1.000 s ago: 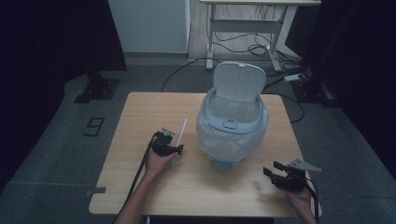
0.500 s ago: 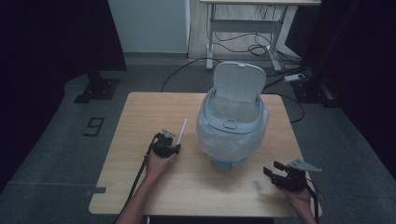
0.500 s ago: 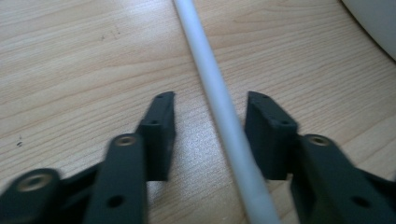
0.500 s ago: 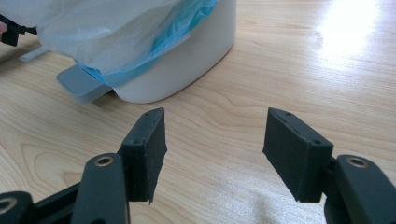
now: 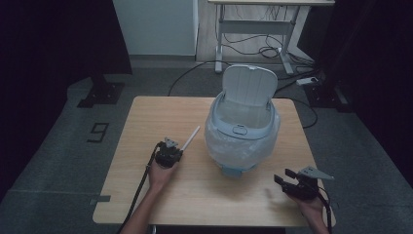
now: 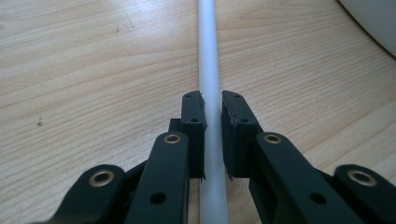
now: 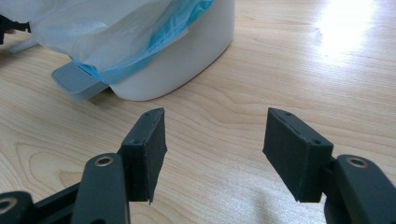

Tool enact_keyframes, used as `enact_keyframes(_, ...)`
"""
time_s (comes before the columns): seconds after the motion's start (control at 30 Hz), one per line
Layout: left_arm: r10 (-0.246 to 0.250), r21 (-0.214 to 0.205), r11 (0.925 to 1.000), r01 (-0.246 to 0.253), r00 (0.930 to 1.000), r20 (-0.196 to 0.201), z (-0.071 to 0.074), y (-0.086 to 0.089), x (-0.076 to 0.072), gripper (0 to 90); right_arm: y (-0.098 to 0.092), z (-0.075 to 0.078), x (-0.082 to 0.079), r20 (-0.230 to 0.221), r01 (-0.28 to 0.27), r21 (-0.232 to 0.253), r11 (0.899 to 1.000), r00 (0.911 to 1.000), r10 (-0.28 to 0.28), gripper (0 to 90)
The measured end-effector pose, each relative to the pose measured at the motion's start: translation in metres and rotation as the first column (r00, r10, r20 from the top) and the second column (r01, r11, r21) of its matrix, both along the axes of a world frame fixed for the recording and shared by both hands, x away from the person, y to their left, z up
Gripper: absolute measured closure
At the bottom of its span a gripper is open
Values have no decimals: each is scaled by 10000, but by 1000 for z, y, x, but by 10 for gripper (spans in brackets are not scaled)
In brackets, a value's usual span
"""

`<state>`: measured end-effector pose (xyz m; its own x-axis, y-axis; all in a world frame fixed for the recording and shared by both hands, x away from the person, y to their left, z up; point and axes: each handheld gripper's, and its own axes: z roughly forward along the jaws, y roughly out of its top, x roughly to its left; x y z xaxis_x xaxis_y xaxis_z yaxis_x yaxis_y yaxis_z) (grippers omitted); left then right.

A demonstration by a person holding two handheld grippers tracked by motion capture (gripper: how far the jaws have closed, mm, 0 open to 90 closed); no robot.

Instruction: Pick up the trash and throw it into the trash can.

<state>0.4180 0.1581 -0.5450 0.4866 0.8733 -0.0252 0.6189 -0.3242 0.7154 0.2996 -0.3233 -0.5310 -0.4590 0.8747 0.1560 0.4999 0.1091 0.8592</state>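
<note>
**Jaws closed on the white rod, bin waiting alongside**

Closing is what has changed since the earlier high view: the left gripper (image 6: 212,135) has just been drawing its jaws together, and the white rod (image 6: 208,60) is now clamped between the pads (image 6: 194,135). Hardly any shift of the hand itself is seen, and the right gripper (image 7: 212,154) is kept where it was, jaws spread and nothing between them.

The rod is found lying on the wooden table (image 5: 146,126), left of the lidded waste bin (image 5: 242,134), its far end angled toward the bin. It is judged light, stiff and smooth, so it may swivel or slide in the pads once lifted. Hold has been taken near the end closest to the hand; a grip nearer the middle would likely be steadier, since the long free end can droop or swing.

The rod's near end is cut off at the bottom of the left gripper view, and its material cannot be told. The bin's inside is masked by the clear liner bag (image 7: 112,32) and the raised lid (image 5: 249,85).
</note>
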Motion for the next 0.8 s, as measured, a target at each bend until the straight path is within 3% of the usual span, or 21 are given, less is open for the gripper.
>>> enact_keyframes(0.17,-8,-492,9988,17,9998,181,9,10,-8,801,0,1,-1,50,29,-45,10000,10000,-28,385)
enact_keyframes(0.3,66,-1322,9912,-23,9994,327,20,23,-18,801,-1,0,0,19,106,-39,9999,9999,-106,386)
enact_keyframes(0.8,-146,-2214,9743,419,9922,1235,53,32,-35,800,-3,0,1,23,192,-102,9998,9998,-191,386)
